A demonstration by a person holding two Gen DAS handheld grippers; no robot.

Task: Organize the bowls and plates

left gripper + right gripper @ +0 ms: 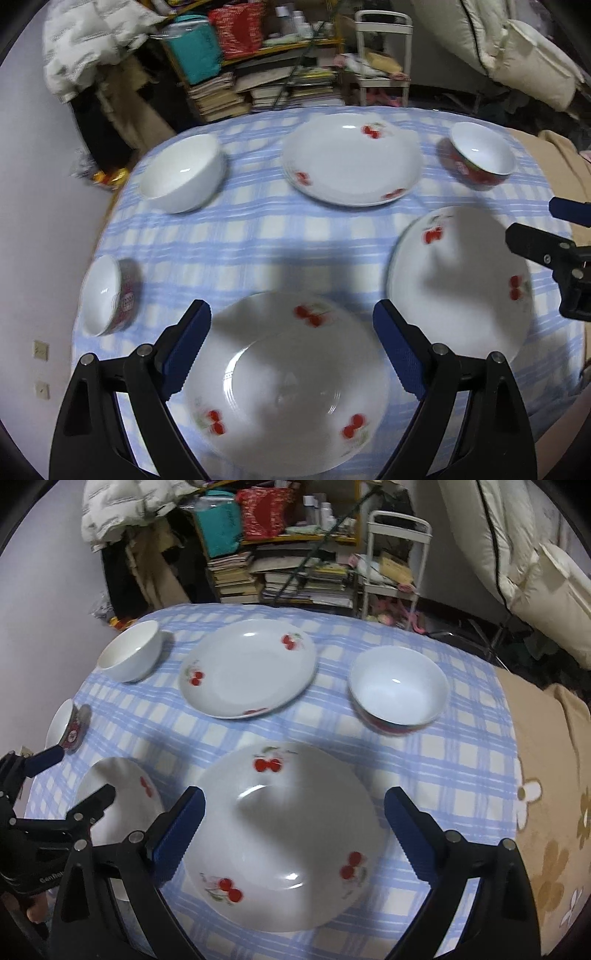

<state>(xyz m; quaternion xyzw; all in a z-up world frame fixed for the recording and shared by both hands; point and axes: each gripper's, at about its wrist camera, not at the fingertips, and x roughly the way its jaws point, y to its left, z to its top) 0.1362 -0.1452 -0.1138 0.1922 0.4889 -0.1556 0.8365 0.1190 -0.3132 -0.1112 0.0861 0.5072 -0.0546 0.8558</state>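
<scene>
Three white cherry-print plates lie on the blue checked tablecloth (258, 236). My left gripper (291, 332) is open above the near-left plate (288, 391). My right gripper (295, 819) is open above the near-right plate (284, 834), which also shows in the left wrist view (461, 280). The third plate (351, 158) lies at the far middle, also in the right wrist view (247, 668). A plain white bowl (181, 173) stands far left. Two red-patterned bowls stand at the left edge (110, 295) and far right (480, 158).
Beyond the table's far edge are stacked books (221, 96), a shelf with a teal box (192, 51) and a white rack (384, 55). A beige flowered blanket (546, 812) borders the table on the right. A pale wall (37, 221) is on the left.
</scene>
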